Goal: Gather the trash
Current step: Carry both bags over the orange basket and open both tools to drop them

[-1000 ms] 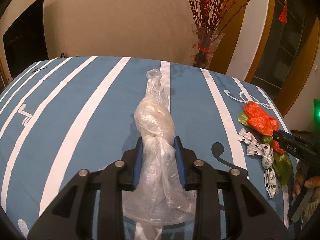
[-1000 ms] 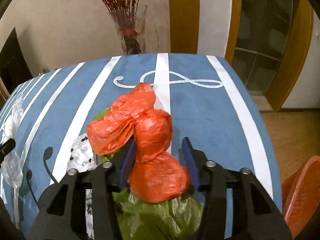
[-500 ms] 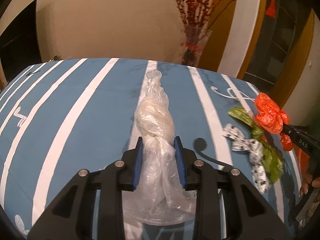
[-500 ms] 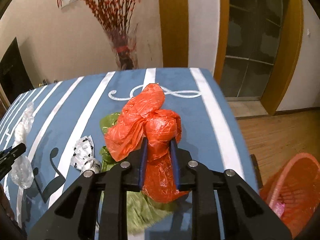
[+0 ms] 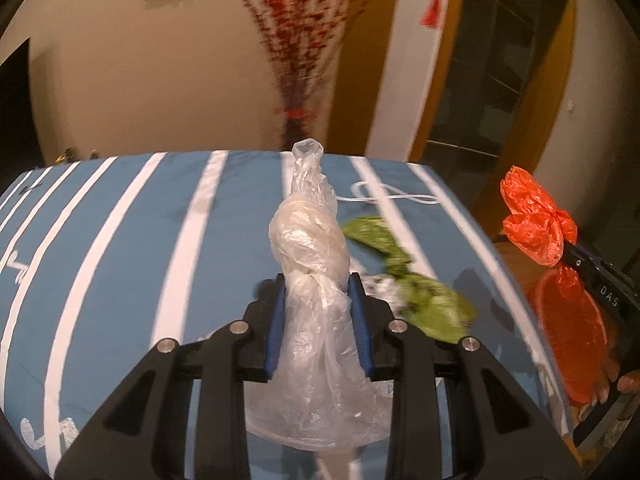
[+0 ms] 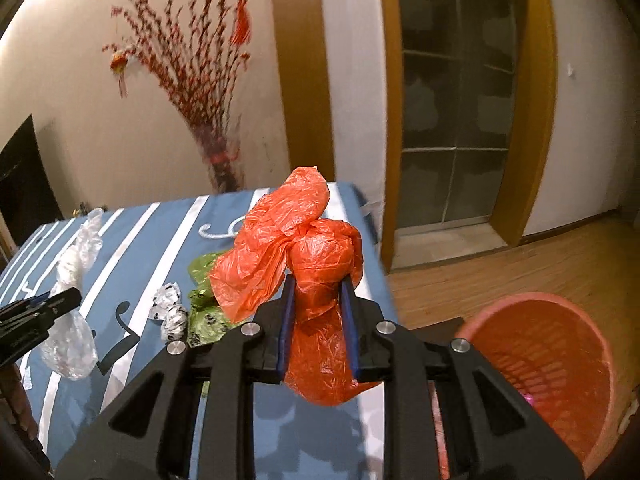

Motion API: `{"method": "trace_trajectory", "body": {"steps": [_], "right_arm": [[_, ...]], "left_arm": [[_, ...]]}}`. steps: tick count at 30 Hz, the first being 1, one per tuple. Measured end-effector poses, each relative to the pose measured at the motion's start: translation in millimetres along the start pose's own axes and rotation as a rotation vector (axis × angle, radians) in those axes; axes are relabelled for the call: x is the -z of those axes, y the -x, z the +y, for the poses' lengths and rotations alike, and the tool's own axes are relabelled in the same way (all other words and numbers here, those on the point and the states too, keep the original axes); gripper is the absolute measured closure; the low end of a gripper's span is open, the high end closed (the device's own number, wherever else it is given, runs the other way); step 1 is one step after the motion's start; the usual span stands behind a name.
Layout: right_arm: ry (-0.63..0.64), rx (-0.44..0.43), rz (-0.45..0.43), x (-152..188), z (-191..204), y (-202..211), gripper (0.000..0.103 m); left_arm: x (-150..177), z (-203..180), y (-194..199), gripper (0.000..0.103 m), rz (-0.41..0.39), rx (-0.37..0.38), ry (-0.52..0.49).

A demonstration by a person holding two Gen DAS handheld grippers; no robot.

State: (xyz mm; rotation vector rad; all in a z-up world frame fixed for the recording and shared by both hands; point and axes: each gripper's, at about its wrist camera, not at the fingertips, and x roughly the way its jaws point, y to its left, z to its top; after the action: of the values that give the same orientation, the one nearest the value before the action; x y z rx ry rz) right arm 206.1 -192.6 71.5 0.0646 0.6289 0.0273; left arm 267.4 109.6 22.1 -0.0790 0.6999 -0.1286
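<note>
So both grippers have something in them right now. The left gripper [image 5: 318, 280] has its blue pads squeezed in on a knotted clear plastic bag [image 5: 310, 236], pinched right at the twisted neck, with the fat knotted part sticking up past the fingertips and the loose tail drooping down under the jaws. The bag is off the table [image 5: 120, 240], which has that blue cloth with white stripes. The right gripper [image 6: 318, 284] is doing the same thing with a crumpled orange plastic bag [image 6: 304, 248]: narrow jaws clamped on the middle of it, a big ruffled flap poking up and to the left, and the rest hanging below the pads. From the left camera you can see that orange bag held out past the table's right edge. Down on the wooden floor to the right there's an orange mesh trash basket [image 6: 560, 360], and the orange bag isn't over it, more above the table's corner beside it. Left on the cloth are a green plastic bag [image 6: 202, 280] and a white wrapper with black spots [image 6: 170, 312] just beside each other, the green one pretty blurry in the left view. A vase of red-berried branches [image 6: 216, 160] stands at the wall behind the table.
</note>
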Motion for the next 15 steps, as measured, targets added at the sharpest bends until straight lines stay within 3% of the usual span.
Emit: {"method": "trace_trajectory", "body": {"steps": [15], "right_arm": [[-0.118,0.166,-0.11,23,-84,67,0.082]], "left_arm": [[6,-126,14,0.072,-0.006,0.195,-0.141]]}}
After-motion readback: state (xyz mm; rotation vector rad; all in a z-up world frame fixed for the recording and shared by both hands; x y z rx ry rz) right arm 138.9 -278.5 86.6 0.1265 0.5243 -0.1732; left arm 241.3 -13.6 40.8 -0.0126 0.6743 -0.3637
